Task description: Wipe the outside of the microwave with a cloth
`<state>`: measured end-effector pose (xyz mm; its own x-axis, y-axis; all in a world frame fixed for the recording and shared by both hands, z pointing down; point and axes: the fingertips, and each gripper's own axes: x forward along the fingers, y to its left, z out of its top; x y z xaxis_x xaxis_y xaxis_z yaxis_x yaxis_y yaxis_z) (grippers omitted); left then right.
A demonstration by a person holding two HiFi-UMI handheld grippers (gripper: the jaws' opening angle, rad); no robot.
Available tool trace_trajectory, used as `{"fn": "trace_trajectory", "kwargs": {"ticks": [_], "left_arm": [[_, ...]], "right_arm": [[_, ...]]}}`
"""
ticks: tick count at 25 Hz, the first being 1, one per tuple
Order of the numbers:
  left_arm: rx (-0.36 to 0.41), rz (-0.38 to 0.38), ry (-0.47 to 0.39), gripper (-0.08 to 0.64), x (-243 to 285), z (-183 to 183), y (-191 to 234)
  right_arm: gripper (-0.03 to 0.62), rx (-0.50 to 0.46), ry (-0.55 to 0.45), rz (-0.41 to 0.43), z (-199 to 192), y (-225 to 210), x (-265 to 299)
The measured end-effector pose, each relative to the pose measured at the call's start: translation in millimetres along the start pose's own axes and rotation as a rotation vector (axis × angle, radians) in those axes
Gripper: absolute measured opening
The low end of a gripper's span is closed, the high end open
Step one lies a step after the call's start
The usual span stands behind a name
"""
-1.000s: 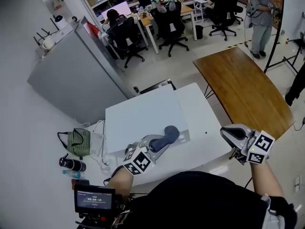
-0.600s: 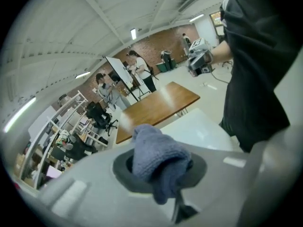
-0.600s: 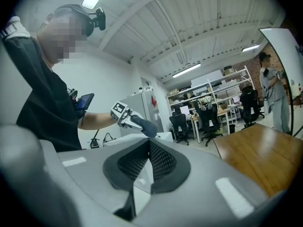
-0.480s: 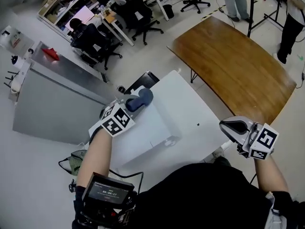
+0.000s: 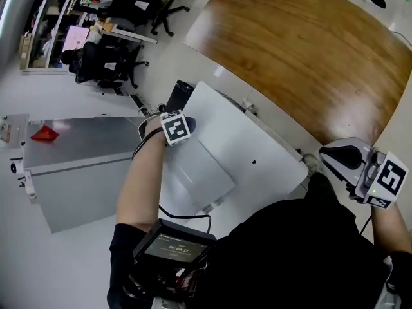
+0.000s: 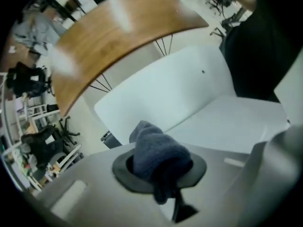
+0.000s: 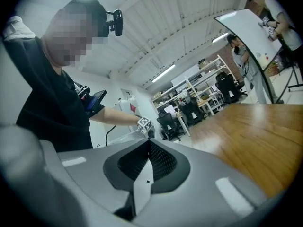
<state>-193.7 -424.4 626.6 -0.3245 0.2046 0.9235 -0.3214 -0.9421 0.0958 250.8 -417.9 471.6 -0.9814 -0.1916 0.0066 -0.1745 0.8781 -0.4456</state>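
Left tongs (image 6: 159, 170) clamped on the blue-grey cloth (image 6: 158, 152), which we find at the far edge of the white microwave (image 5: 196, 172) on the white desk (image 5: 257, 140), right tongs (image 7: 147, 148) closed with nothing between them, held well apart off the desk's right side.

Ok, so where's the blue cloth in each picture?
Head view: upper left of centre, just a dark sliver of the cloth beside the left gripper and its marker cube.
Left gripper view: low centre, the cloth bunched between that gripper's jaws.
Right gripper view: too small to tell; only the far marker cube shows mid-picture.
Shared landmark: the brown wooden table, in all three views.
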Motion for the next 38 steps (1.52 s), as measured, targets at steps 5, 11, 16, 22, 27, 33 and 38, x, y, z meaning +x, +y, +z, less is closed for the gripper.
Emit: {"fn": "trace_trajectory", "kwargs": {"ticks": [5,11,16,22,27,33,38], "left_arm": [[0.13,-0.219,0.373,0.057,70,-9,-31],[0.125,-0.454,0.424,0.054,83,8,-92],[0.242,-0.719,0.276,0.054,66,72,-192],[0.5,-0.791,0.176,0.054,44,117,-288],[0.392,-0.642,-0.134,0.055,7,130,-245],[0.085,-0.272,0.108,0.055,1,2,-64],[0.007,-0.371,0.255,0.055,45,-33,-50]], "right_arm": [[0.005,0.077,0.024,-0.078,-18,-30,-55],[0.005,0.121,0.031,-0.141,-35,-37,-85],[0.005,0.097,0.04,-0.117,-36,-3,-65],[0.005,-0.001,0.004,-0.137,-23,56,-29],[0.005,-0.001,-0.022,-0.152,-17,83,-11],[0.005,0.003,-0.029,-0.168,-8,61,-8],[0.005,0.056,-0.003,-0.198,-21,23,-19]]}}
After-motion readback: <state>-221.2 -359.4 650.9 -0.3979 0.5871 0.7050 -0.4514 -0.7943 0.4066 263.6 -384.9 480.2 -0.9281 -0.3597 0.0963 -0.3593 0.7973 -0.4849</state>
